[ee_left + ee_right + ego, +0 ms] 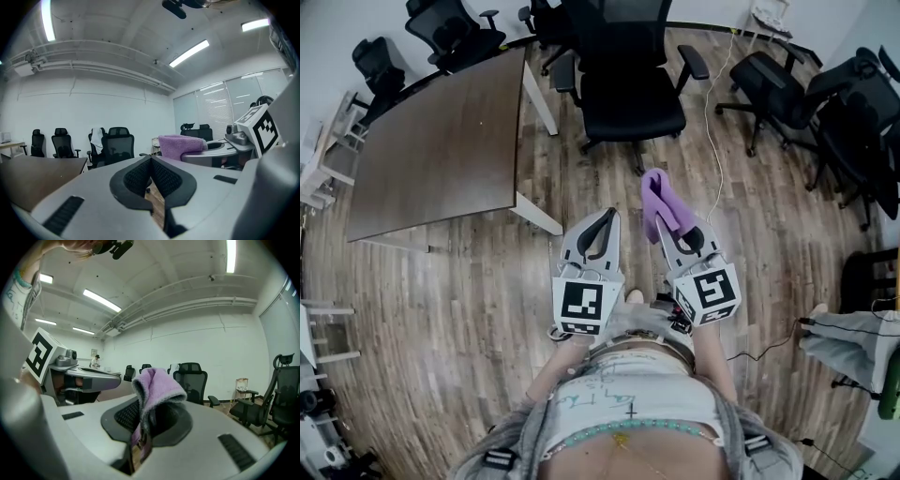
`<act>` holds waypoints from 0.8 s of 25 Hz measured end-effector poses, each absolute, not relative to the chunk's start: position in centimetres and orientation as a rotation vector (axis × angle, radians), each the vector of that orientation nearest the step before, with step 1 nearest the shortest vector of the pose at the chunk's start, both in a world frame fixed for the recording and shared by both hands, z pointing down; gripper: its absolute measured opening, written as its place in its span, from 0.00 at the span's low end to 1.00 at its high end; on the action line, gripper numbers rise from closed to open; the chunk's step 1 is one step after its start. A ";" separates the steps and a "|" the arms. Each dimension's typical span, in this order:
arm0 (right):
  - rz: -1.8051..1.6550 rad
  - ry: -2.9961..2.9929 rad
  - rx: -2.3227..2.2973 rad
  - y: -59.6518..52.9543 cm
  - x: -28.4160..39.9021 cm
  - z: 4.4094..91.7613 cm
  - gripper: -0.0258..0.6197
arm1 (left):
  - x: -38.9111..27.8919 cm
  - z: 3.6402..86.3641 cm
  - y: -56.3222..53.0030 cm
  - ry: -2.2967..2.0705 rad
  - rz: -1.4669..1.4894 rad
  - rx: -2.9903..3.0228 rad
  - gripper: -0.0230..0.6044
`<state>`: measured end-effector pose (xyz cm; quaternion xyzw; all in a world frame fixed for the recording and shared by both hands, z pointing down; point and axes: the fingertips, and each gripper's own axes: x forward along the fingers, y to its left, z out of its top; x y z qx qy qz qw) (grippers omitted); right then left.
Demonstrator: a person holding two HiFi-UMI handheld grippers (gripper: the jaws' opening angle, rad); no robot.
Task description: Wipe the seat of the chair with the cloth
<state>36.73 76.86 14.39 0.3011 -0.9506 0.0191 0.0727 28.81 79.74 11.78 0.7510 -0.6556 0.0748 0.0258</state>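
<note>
- Two hand-held grippers are out in front of us. The left hand-held gripper point(608, 217) has its jaws pressed together with nothing between them. The right hand-held gripper point(664, 223) has its jaws squeezed tight on the cloth point(654, 200).
- One purple cloth is all we have. It sticks up out of the right jaws and folds over at the top. It hangs over the wood floor point(487, 281) and is well apart from the chair.
- One chair point(630, 101) stands right ahead of us and faces us. We think this is the one to wipe. Its black seat has nothing on it.
- We have not started wiping yet. First we need to step closer.
- To wipe well, we should keep the right jaws tight so the cloth does not slip out.
- We should lay the loose part of the cloth flat on the seat and push it from side to side, from the front edge to the back.
- The chair has wheels, so it may roll away. The left hand-held gripper could steady it by an armrest.
- We count at least six black chairs in the room. The ones far to the right overlap, so we cannot be sure.
- One brown bench point(441, 141) stands to the left of the chair.
</note>
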 end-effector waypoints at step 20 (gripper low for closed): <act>0.031 -2.858 0.873 64.9 29.1 14.0 0.11 | 23.4 11.7 65.8 -1.857 0.209 2.461 0.04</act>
